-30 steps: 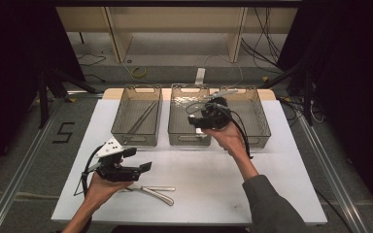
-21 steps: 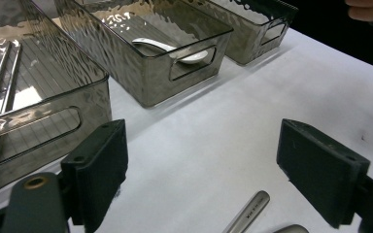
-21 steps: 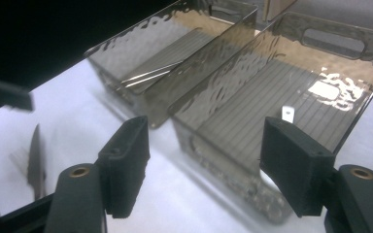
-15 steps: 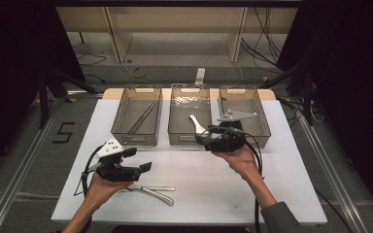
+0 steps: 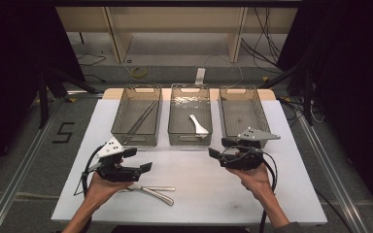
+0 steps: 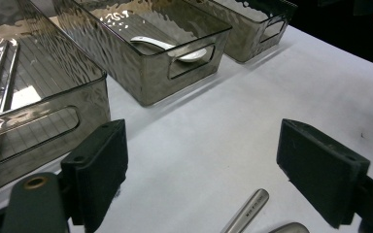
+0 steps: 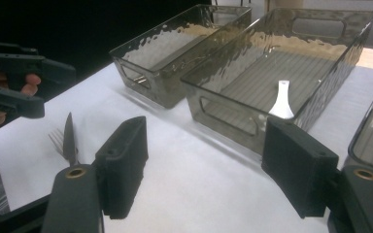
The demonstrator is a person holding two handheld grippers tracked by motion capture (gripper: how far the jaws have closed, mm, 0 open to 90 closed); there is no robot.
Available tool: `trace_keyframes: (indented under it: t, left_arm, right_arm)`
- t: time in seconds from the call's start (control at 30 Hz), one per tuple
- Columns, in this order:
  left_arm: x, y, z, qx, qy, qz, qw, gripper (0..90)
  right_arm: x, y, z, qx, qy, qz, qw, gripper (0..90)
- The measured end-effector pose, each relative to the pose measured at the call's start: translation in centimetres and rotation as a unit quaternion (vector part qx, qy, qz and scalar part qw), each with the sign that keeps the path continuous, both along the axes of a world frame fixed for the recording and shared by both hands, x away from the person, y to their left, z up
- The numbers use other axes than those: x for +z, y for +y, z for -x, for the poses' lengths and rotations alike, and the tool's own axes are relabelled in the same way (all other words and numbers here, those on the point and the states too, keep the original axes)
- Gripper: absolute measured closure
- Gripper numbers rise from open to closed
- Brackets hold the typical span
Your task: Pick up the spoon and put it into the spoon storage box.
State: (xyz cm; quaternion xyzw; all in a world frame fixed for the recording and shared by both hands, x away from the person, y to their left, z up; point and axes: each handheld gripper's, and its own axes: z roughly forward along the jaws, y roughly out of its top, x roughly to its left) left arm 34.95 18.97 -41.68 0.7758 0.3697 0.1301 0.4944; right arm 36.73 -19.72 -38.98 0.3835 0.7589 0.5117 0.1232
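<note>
Right gripper view reveals fork (image 7: 58,138) tines beside left tongs (image 7: 53,90).

White spoon (image 5: 198,124), smoky rippled bins (image 5: 190,139)

Grey floor (image 5: 24,145), wooden shelving (image 5: 175,29) behind — perhaps dark curtains (image 5: 349,73).

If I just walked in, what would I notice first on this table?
Probably the three see-through bins lined up at the far side of the white table, the middle one with a white spoon inside. Nearer, the left gripper and right gripper point at each other, both open, with a fork and knife beside the left hand.
</note>
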Motion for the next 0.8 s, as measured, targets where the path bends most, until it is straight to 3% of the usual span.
trace_keyframes:
  t: [0.5,0.67,0.8]
  left_arm:
    - [0.3,-0.2,0.0,-0.017,0.008,-0.016,0.9997,18.4]
    - [0.3,-0.6,0.1,-0.039,0.018,-0.049,0.9979,18.5]
    - [0.2,-1.0,0.1,-0.058,0.031,-0.087,0.9940,18.5]
  right_arm:
    - [-1.2,-1.8,2.2,-0.011,-0.003,-0.006,0.9999,32.4]
    - [-1.8,-2.4,2.8,-0.011,0.003,-0.005,0.9999,32.1]
    - [-2.3,-2.7,3.3,-0.013,0.010,-0.004,0.9999,31.4]
